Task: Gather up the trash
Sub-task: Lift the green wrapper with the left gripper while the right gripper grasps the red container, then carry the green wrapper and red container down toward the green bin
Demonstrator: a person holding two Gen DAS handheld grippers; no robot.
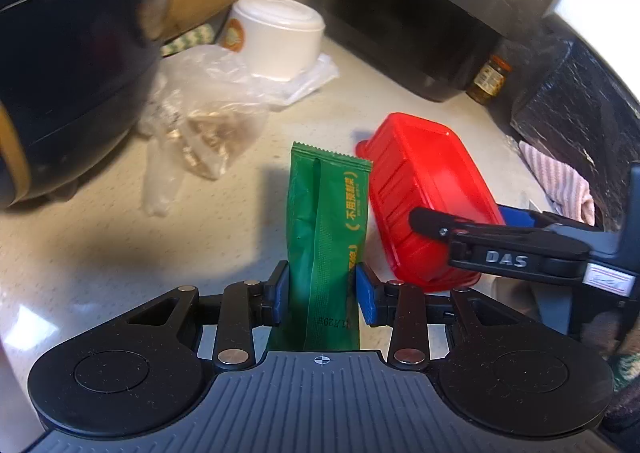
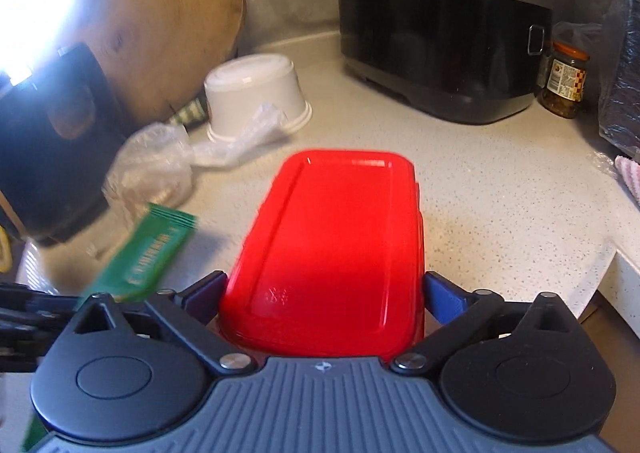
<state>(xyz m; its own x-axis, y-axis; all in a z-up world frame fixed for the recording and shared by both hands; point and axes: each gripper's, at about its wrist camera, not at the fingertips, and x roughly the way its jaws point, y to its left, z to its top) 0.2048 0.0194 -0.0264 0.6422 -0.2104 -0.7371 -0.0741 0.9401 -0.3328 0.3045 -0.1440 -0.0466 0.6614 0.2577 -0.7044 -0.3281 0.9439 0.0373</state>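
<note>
Speckled counter. Left hand-held gripper pinches green sachet, Chinese print; right hand-held gripper, marked "DAS", spread wide around red tray.

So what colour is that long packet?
Green packet with yellow writing, clearest in the left wrist view.

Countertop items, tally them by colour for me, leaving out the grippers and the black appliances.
Green: 1, the green sachet
Red: 1, the red plastic tray
White: 1, the upturned white bowl
Clear: 1, the crumpled plastic bag
Brownish glass: 1, the jar
Pink striped: 1, the cloth
Wood: 1, the round board
Total: 7
</note>
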